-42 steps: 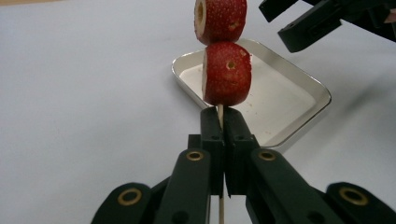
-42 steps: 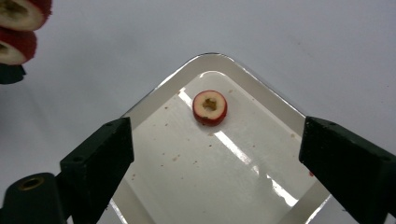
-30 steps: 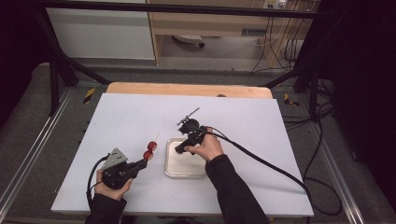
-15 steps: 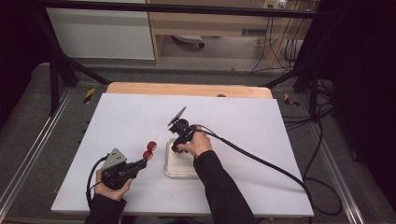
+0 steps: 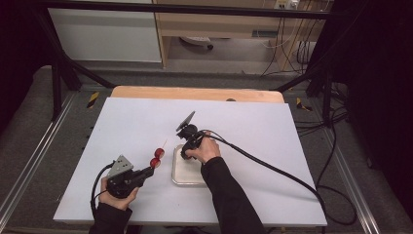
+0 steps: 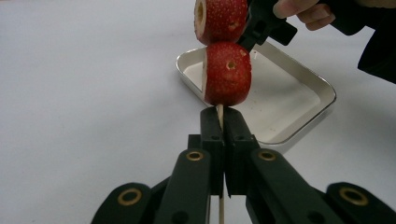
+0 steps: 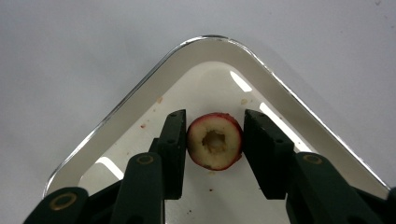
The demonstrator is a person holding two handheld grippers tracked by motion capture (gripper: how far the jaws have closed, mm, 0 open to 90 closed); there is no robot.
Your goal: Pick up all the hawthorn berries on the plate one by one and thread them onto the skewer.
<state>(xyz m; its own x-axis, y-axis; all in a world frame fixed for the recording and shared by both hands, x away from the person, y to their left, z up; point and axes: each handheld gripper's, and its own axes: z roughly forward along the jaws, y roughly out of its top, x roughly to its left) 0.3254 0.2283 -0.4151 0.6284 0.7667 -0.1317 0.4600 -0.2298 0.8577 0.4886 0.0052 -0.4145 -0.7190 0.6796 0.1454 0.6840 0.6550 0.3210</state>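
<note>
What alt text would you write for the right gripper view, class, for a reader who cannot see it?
The right gripper has its two black jaws either side of a cored red fruit piece lying in a shiny metal tray on a white table. The jaws have just been closing; the left one touches the fruit.

The left tongs (image 6: 222,122) are clamped tight and level, while the right tongs (image 7: 215,144), angled downward, have just been closing.

White table (image 5: 122,122), wooden edge (image 5: 195,92), grey carpet (image 5: 29,122), white cabinet (image 5: 107,34), black frame (image 5: 63,73)
</note>
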